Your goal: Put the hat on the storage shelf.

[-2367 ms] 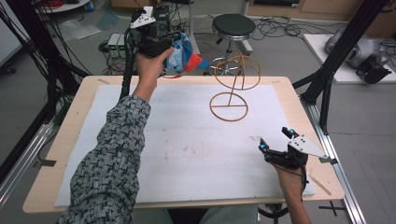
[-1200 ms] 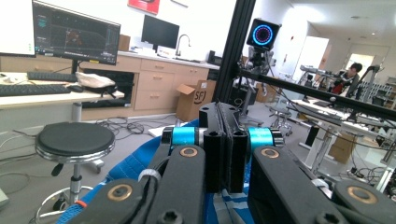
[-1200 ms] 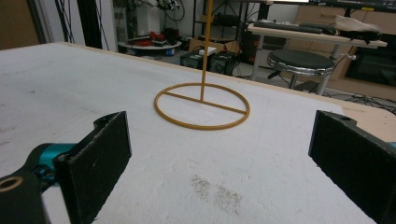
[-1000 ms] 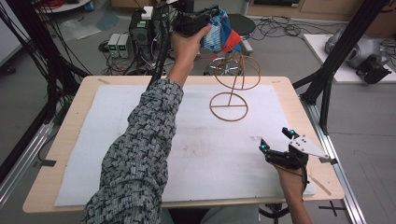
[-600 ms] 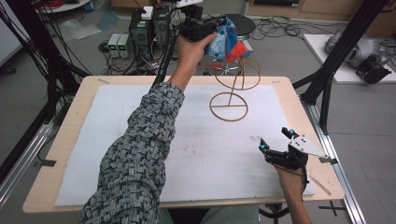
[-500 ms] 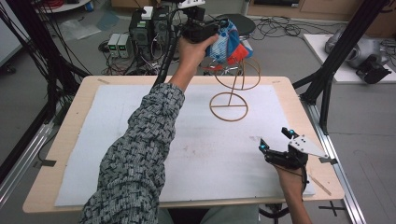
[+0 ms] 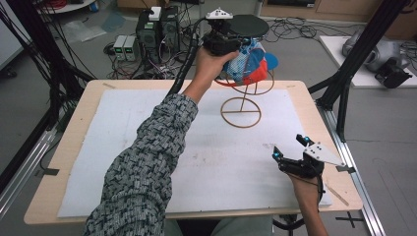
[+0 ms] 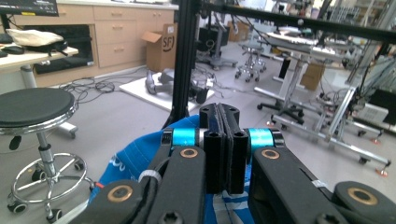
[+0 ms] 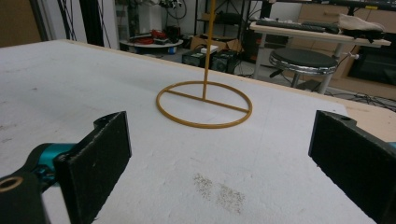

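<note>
Blue/white/red cap (image 7: 248, 64): clamped in left claw (image 7: 231, 49), jaws together on fabric, held at top ring of wire hat stand (image 7: 241, 105) at bench (image 7: 74, 147) far edge, prob. for hanging on it. Right claw (image 7: 290, 150): jaws apart, empty, parked low near front-right of bench, clear of stand.

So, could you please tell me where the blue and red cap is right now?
In the high view, the cap is at the far side of the table, held by the left gripper at the top of the gold wire stand.
</note>
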Demonstrator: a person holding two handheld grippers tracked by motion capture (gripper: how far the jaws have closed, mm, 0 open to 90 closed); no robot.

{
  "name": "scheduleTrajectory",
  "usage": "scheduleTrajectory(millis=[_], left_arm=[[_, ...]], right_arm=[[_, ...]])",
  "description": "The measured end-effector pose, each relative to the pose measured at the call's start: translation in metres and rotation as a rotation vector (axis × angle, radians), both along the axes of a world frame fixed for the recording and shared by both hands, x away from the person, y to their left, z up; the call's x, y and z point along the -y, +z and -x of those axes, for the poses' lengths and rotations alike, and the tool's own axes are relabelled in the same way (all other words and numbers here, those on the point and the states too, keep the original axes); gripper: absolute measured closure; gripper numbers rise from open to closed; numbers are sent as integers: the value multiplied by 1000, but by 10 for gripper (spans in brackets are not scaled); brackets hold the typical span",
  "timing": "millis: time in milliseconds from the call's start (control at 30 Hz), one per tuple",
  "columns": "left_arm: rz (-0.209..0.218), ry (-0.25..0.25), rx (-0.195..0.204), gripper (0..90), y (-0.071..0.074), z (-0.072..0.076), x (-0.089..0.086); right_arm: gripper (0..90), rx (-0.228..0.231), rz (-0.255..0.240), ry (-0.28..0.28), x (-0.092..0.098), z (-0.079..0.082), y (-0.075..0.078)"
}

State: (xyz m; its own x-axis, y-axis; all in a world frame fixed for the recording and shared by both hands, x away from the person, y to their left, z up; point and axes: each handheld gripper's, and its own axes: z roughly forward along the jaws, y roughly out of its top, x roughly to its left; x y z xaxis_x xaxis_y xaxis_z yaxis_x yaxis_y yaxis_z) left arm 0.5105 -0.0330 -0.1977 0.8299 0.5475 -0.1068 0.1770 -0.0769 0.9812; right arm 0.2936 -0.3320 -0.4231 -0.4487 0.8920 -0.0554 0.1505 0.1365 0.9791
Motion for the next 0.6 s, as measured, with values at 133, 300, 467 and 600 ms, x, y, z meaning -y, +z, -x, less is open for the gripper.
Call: scheduleTrajectory(millis=[133,300,467,600], left_arm=[[-35,-17,5,882,-4,2,6],[-57,-32,-2,882,-11,3,14],[-52,-26,7,880,-21,6,18],[-45,-22,2,880,-29,6,16]], right_arm=[[48,2,4,3,0,0,0],[48,1,3,6,-1,0,0],[48,4,5,7,-1,-1,0],[48,0,7,10,-1,-1,0]])
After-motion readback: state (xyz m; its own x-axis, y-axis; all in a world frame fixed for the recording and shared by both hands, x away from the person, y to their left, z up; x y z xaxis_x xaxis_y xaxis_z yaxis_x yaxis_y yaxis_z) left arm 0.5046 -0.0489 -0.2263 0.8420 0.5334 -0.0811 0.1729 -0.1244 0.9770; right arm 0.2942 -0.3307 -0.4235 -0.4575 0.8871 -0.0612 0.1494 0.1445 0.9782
